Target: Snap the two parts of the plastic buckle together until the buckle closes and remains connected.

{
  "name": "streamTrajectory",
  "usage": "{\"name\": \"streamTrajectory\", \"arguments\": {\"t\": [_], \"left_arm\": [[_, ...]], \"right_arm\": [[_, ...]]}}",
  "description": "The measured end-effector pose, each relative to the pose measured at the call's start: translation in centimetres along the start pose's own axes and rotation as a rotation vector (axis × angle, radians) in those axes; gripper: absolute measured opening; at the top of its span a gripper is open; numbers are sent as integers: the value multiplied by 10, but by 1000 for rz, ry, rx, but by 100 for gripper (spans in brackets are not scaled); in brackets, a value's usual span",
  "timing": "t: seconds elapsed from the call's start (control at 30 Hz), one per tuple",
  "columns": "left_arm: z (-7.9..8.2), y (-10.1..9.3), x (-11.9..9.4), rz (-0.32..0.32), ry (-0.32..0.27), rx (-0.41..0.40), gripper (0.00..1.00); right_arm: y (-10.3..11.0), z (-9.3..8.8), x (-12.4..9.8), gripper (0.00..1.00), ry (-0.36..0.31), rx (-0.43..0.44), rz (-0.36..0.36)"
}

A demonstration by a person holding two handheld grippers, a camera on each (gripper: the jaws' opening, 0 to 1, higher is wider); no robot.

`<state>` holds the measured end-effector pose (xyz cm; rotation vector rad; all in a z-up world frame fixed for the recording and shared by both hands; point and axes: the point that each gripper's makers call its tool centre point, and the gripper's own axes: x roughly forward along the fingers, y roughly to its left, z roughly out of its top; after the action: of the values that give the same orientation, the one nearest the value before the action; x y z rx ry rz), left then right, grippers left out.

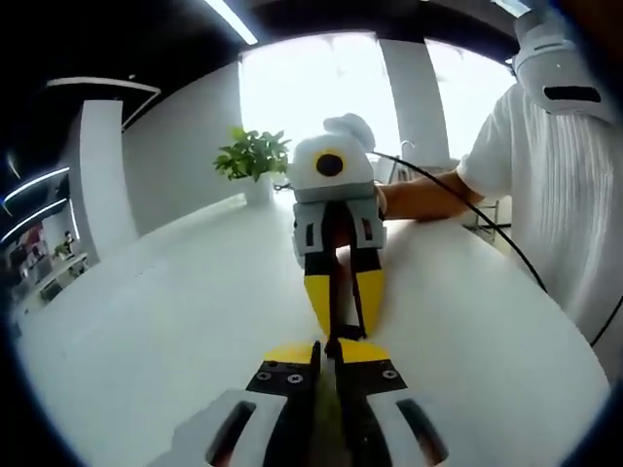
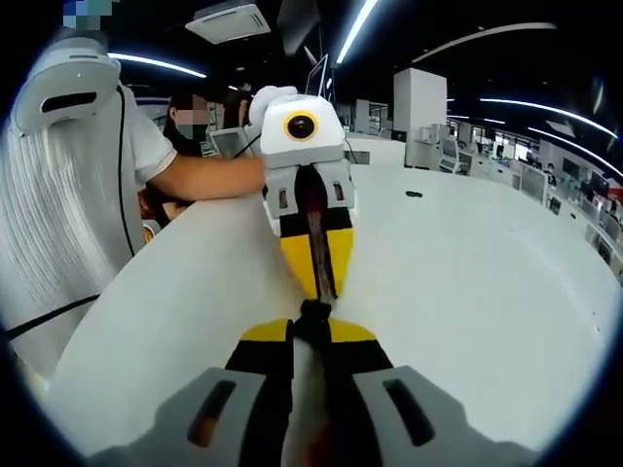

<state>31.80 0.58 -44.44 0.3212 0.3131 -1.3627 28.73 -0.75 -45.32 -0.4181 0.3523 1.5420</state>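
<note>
The two grippers face each other nose to nose low over a white table (image 1: 146, 331). My left gripper (image 1: 327, 348) is shut, with a dark buckle part and strap pinched between its yellow tips. Opposite it, my right gripper (image 1: 343, 309) points back at me, its yellow fingers (image 1: 319, 297) closed on a dark strap. In the right gripper view, my right gripper (image 2: 310, 329) is shut on a black buckle piece (image 2: 313, 313), which meets the dark strap held in the left gripper (image 2: 318, 282). The two halves touch at the tips; I cannot tell whether they are latched.
A person in a white shirt (image 1: 555, 195) stands at the table's right side, forearm (image 1: 428, 199) on the table, a black cable (image 1: 487, 229) trailing. A potted plant (image 1: 255, 161) stands at the far edge. A small dark item (image 2: 414, 194) lies on the table (image 2: 467, 292).
</note>
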Motion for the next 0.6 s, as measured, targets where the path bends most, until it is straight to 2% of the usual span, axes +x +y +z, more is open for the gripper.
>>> {"name": "streamTrajectory", "arguments": {"t": [0.07, 0.13, 0.17, 0.23, 0.3, 0.33, 0.4, 0.47, 0.5, 0.6], "left_arm": [[3, 17, -16, 49, -38, -42, 8], [3, 41, -32, 139, -58, -70, 9], [2, 47, -37, 160, -61, -74, 9], [-3, 67, -52, 256, -50, -103, 10], [-3, 74, -62, 270, -60, -116, 10], [-7, 85, -71, 331, -52, -136, 10], [-11, 91, -78, 355, -36, -137, 11], [-19, 102, -88, 415, -11, -160, 14], [-20, 104, -91, 419, -10, -160, 15], [-25, 121, -108, 496, -9, -195, 17]], "right_arm": [[1, 0, 0, 10, 0, 1, -1], [-1, -1, -1, 10, 0, 1, -1], [-2, -1, -1, 10, 0, 3, -1], [-1, -1, -1, 10, 1, 2, -1], [-2, -1, -2, 10, 1, 3, -1], [-2, -1, -2, 10, 1, 3, -1], [0, 0, -2, 10, 2, 3, -1], [3, 0, -1, 10, 4, 4, -2], [-1, -1, -2, 10, 4, 5, -2], [-2, -1, -3, 10, 4, 7, -3]]}}
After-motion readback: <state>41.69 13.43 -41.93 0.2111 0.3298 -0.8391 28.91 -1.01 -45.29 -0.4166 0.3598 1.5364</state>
